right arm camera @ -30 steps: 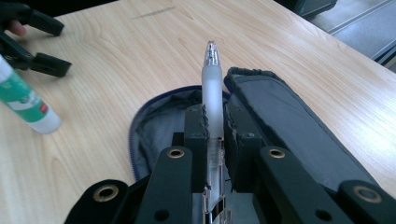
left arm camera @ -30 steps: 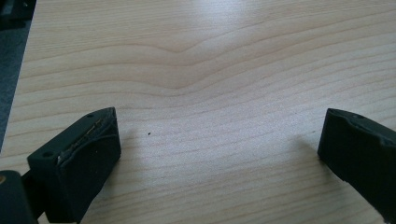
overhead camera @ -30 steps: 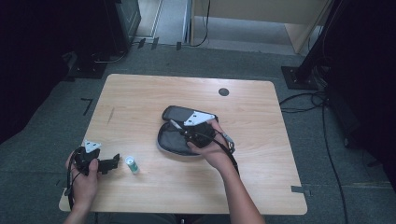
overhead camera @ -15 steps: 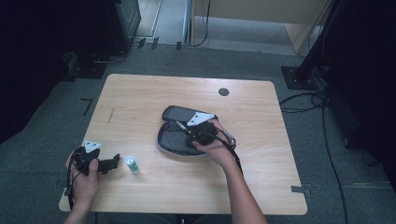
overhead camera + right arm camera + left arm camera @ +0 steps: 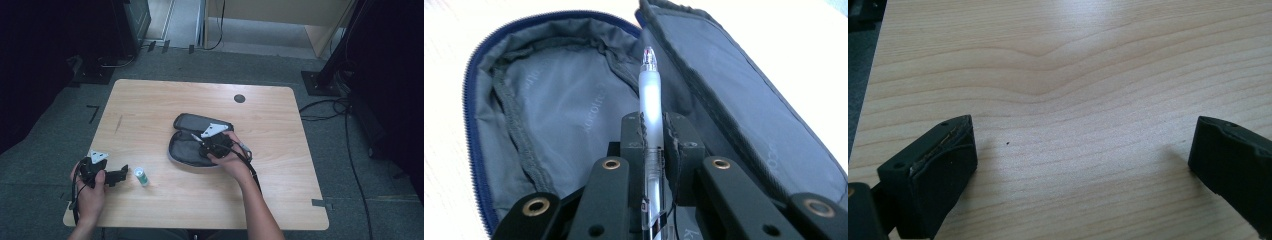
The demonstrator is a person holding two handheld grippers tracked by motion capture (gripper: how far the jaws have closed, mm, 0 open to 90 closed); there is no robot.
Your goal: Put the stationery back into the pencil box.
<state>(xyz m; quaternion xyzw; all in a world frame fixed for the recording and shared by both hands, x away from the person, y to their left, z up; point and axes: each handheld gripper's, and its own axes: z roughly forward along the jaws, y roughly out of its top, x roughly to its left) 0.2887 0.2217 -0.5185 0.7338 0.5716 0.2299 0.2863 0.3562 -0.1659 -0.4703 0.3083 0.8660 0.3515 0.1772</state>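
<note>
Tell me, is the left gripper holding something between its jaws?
No, the left gripper has its jaws wide apart, with bare wooden table between them.

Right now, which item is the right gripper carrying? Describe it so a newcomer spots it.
Start at the wooden table, then the open dark pencil case at its middle. Over its lining, the right gripper clamps a pen: a slim frosted, translucent barrel, unlike the small green-capped bottle near the left gripper.

Pen (image 5: 651, 100) above open pouch (image 5: 554, 110)
</note>
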